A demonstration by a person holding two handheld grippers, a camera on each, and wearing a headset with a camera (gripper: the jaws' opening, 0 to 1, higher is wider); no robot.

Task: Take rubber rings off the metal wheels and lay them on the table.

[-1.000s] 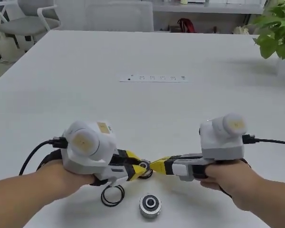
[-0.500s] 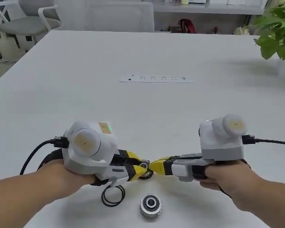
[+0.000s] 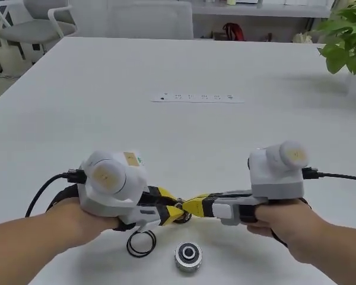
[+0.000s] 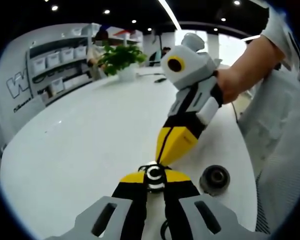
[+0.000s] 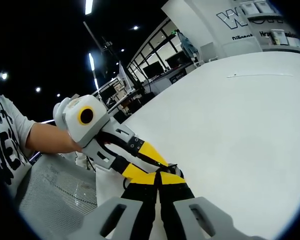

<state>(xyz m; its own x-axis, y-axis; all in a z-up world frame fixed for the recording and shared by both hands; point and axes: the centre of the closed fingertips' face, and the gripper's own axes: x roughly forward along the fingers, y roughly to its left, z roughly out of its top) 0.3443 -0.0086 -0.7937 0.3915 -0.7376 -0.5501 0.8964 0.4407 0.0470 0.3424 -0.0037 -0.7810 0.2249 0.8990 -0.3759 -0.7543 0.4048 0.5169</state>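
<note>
Metal wheel clamped in left gripper jaws; right gripper jaws closed, nudged closer.

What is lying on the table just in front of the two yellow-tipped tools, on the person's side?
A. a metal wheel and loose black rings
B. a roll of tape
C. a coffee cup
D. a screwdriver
A: the head view shows a metal wheel resting on the table with loose black rings beside it.
</note>
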